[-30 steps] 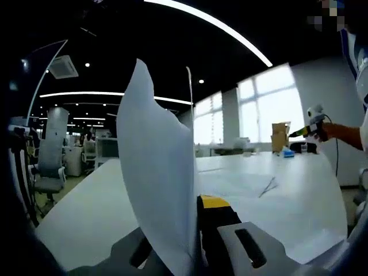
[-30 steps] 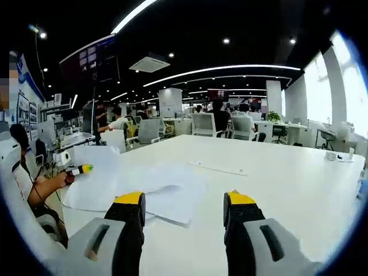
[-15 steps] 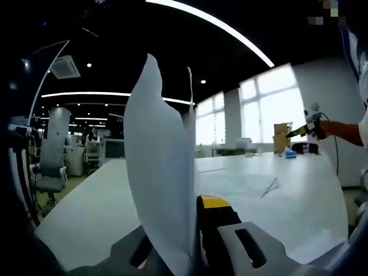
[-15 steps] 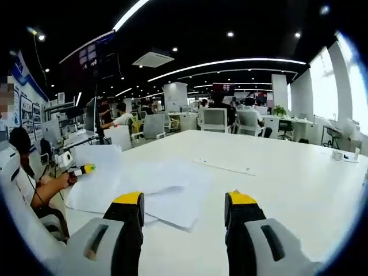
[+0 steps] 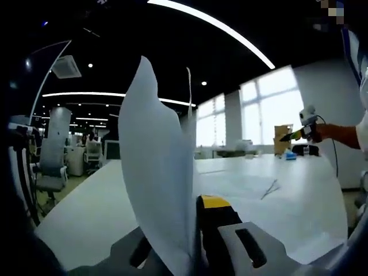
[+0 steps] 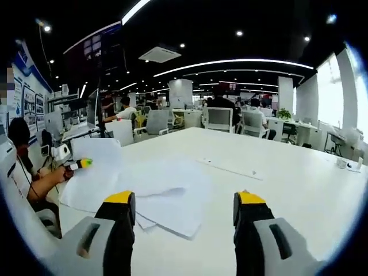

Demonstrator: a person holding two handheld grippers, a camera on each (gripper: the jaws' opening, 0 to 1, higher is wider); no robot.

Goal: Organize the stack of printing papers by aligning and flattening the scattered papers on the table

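Observation:
In the left gripper view a white sheet of paper (image 5: 158, 172) stands upright and curved, pinched at its lower edge by my left gripper (image 5: 194, 253), which is shut on it. More sheets (image 5: 241, 185) lie flat on the white table (image 5: 86, 213) beyond. In the right gripper view my right gripper (image 6: 184, 207) is open above the table with nothing between its yellow-tipped fingers (image 6: 248, 198). Ahead of it lies the loose pile of papers (image 6: 155, 192), and the left gripper (image 6: 80, 164) holds a raised sheet (image 6: 95, 172) at the pile's left side.
The right gripper (image 5: 302, 129) shows far right in the left gripper view, held by a hand. A cardboard box (image 5: 280, 135) and blue item sit at the table's far end. Office chairs (image 6: 221, 121), desks and seated people stand behind the table. A thin strip (image 6: 230, 168) lies past the pile.
The right gripper has risen slightly and its camera has tilted, so the pile sits a bit further ahead. The held sheet has flexed a little.

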